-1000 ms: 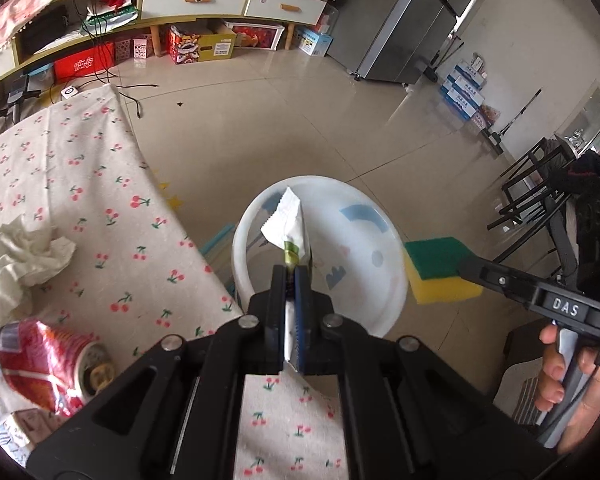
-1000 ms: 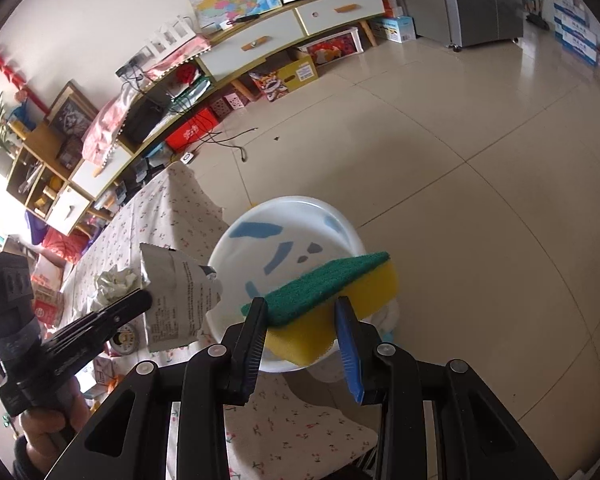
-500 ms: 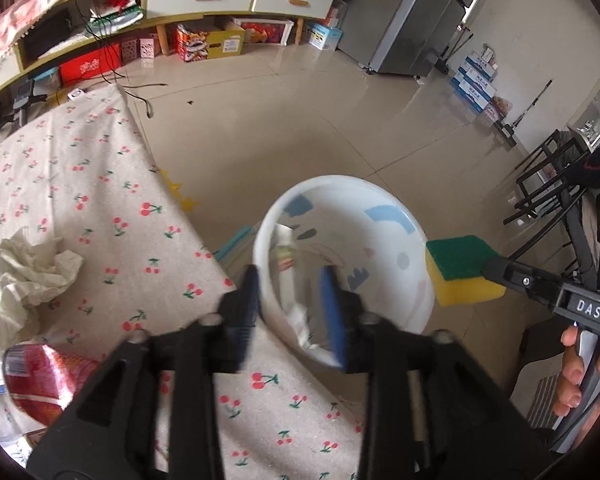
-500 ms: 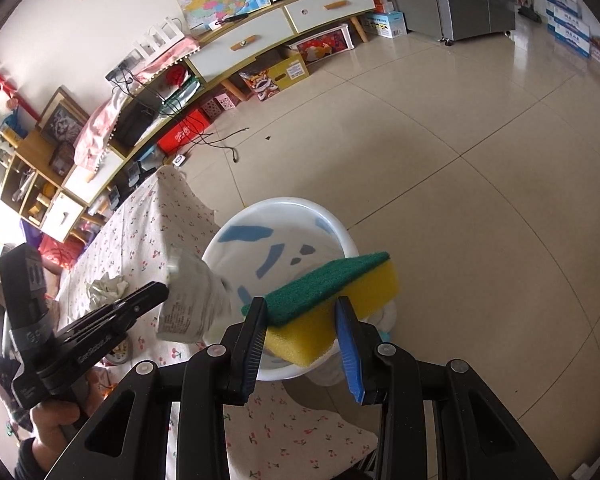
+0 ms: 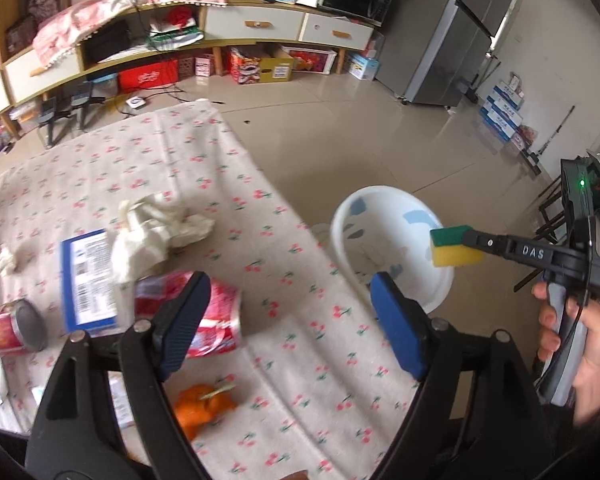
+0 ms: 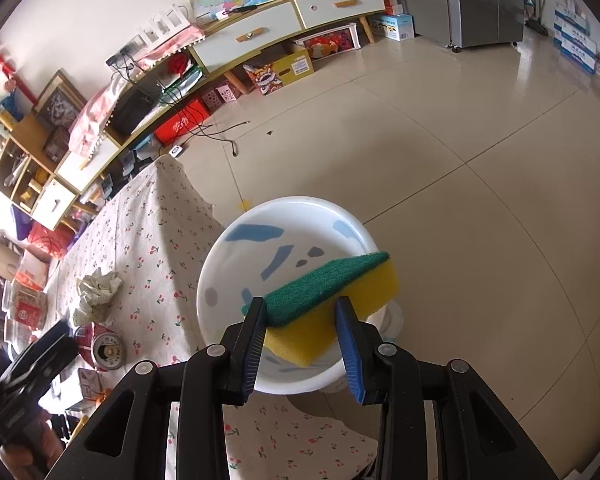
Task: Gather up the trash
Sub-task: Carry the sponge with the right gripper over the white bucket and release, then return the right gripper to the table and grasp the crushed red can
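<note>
My left gripper point(image 5: 290, 300) is open and empty above the cherry-print tablecloth point(image 5: 180, 184). Under and ahead of it lie a crushed red can point(image 5: 204, 312), crumpled white tissue point(image 5: 156, 228), a blue-edged paper packet point(image 5: 86, 280), a second red can point(image 5: 12, 328) and orange peel point(image 5: 200, 404). The white basin point(image 6: 284, 248) stands off the table's right edge; it also shows in the left wrist view point(image 5: 388, 240). My right gripper point(image 6: 302, 312) is shut on a yellow-green sponge point(image 6: 332, 292) over the basin's near rim.
Tiled floor point(image 6: 460, 128) lies beyond the basin. A low cabinet point(image 5: 260, 28) with boxes runs along the far wall, and a grey fridge point(image 5: 456, 32) stands at the right. A small tissue scrap point(image 5: 6, 260) lies at the table's left.
My left gripper opened and let go of the white wrapper over the basin, then swung back left over the table. My right gripper kept the sponge over the basin.
</note>
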Motion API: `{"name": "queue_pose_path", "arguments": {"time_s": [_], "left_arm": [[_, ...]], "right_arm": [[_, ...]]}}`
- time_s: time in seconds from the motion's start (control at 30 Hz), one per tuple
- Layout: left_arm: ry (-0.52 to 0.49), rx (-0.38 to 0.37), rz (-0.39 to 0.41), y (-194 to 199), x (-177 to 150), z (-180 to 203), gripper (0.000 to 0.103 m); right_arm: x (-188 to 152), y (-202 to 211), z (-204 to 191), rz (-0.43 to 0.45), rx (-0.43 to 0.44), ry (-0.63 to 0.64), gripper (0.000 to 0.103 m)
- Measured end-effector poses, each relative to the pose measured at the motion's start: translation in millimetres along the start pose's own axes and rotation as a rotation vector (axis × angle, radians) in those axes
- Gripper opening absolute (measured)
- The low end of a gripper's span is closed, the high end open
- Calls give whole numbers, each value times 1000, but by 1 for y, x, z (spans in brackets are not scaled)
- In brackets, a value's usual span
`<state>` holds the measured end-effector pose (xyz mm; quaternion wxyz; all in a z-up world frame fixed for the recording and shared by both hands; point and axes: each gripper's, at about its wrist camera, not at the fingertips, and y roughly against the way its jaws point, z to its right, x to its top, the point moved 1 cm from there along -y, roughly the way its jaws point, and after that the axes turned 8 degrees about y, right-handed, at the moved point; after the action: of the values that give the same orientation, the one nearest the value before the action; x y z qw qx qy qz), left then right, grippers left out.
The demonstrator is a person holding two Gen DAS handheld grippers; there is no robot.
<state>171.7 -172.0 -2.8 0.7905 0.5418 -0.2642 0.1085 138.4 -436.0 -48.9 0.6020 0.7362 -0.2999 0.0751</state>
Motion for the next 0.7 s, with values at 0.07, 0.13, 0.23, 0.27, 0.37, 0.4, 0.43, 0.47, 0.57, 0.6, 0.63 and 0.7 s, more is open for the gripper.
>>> {"name": "queue_pose_path", "arguments": {"time_s": [0.07, 0.13, 0.23, 0.27, 0.37, 0.4, 0.43, 0.47, 0.57, 0.6, 0.63, 0.7], "left_arm": [[4, 43, 2, 8, -3, -12, 83], [10, 75, 6, 17, -7, -26, 83], [32, 103, 18, 30, -12, -44, 85], [38, 110, 21, 34, -13, -50, 86], [47, 135, 31, 46, -20, -65, 86], [48, 145, 34, 49, -21, -70, 86], [50, 152, 37, 52, -22, -75, 86], [53, 157, 40, 55, -24, -80, 87], [62, 174, 43, 63, -29, -93, 87], [63, 179, 42, 65, -31, -97, 87], [64, 185, 42, 67, -33, -101, 87], [68, 197, 40, 71, -35, -109, 87]], "right_arm": [[1, -3, -2, -4, -6, 4, 36], [2, -6, -5, -7, -15, 8, 36], [3, -10, -7, -12, -29, 9, 37], [4, -10, -8, -12, -33, 9, 38], [5, -11, -11, -1, -48, 13, 39], [5, -10, -12, 5, -54, 13, 39], [6, -9, -13, 9, -59, 11, 45], [6, -8, -13, 13, -62, 5, 56], [5, -5, -16, 22, -59, -4, 67], [5, -3, -18, 22, -60, -2, 67], [5, -2, -21, 23, -62, 1, 70], [5, 0, -26, 22, -64, 1, 73]]}}
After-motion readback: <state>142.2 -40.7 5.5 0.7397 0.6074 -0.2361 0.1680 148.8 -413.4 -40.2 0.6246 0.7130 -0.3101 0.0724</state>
